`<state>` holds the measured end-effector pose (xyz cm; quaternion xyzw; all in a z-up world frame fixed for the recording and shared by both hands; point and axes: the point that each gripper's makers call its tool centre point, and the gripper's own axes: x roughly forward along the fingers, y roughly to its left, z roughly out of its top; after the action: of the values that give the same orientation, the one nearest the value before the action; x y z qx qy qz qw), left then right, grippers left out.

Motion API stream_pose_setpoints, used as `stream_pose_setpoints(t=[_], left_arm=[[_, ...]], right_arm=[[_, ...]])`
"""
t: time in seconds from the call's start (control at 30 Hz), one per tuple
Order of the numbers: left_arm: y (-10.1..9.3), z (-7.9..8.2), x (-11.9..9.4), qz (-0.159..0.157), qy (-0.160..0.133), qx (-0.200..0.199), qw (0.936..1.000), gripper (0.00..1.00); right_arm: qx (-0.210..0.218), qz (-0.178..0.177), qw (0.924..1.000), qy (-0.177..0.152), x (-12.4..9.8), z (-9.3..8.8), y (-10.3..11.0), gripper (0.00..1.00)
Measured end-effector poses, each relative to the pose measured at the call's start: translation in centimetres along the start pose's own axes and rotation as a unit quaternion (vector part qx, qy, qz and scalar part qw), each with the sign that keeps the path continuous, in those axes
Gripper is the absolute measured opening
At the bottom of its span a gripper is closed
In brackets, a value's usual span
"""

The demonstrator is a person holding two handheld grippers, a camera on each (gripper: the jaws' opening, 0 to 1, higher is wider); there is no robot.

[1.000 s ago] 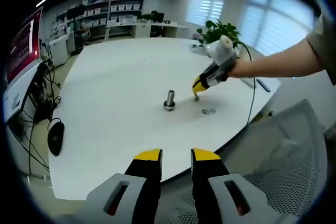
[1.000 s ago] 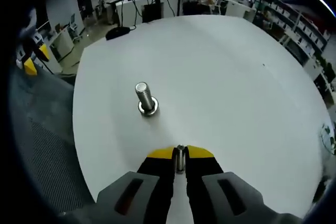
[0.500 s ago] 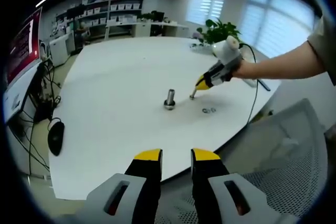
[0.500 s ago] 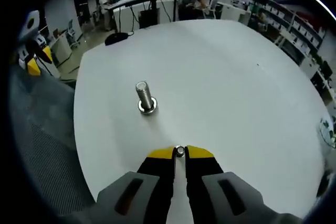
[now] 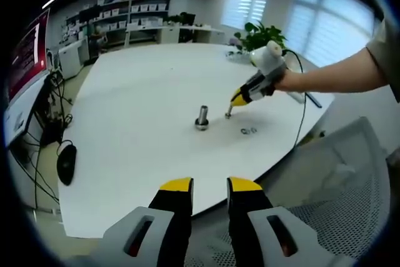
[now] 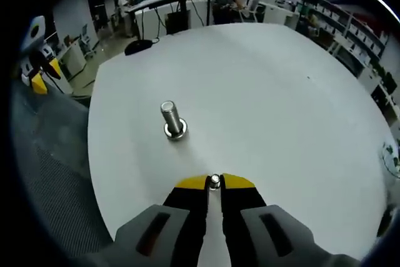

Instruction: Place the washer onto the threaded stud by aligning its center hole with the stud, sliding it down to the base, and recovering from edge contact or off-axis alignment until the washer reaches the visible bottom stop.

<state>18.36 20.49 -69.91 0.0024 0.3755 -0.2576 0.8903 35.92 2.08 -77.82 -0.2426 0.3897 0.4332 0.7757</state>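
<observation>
Your right claw (image 6: 214,182) is clamped on the washer (image 6: 214,181), pinched at its tips, and the stud (image 6: 170,117) stands upright ahead and a little left of it — its axis vertical, base collar on the white surface (image 6: 281,110). Bare surface lies all round the stud. Your left claw (image 5: 209,186) hangs back off the near edge, jaws apart, holding nothing — two spare washers (image 5: 248,132) lie beside the stud.

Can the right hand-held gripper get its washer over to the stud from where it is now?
Probably yes. The right hand-held gripper holds the washer pinched at its tips, and only bare white table lies between it and the upright stud. The left hand-held gripper is back at the table's edge.
</observation>
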Motion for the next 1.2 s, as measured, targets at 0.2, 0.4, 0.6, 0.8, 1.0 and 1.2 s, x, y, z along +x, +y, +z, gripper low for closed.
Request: stream_pose_setpoints(t=[0.2,0.4,0.6,0.8,1.0,1.2], left_arm=[[0.0,0.0,0.0,0.0,-0.001,-0.001,1.0,0.19],[0.0,0.1,0.0,0.0,-0.002,0.0,1.0,0.19],[0.0,0.2,0.0,0.0,-0.004,0.0,1.0,0.19],[0.1,0.5,-0.1,0.001,-0.014,-0.002,0.9999,0.19],[0.1,0.7,-0.2,0.001,-0.019,-0.002,0.9998,0.19],[0.1,0.7,-0.2,0.001,-0.021,-0.001,0.9998,0.19]], right_arm=[[-0.009,0.001,1.0,0.002,0.0,-0.1,-0.2,0.1],[-0.01,-0.002,0.9999,0.005,-0.2,-0.4,-0.3,0.13],[-0.013,0.0,0.9995,0.028,-0.5,-2.1,0.4,0.18],[-0.005,0.045,0.9951,0.088,0.1,-6.2,3.6,0.22],[-0.049,0.046,0.9909,0.116,0.7,-7.9,4.0,0.22],[-0.049,0.046,0.9887,0.134,1.3,-8.0,3.4,0.21]])
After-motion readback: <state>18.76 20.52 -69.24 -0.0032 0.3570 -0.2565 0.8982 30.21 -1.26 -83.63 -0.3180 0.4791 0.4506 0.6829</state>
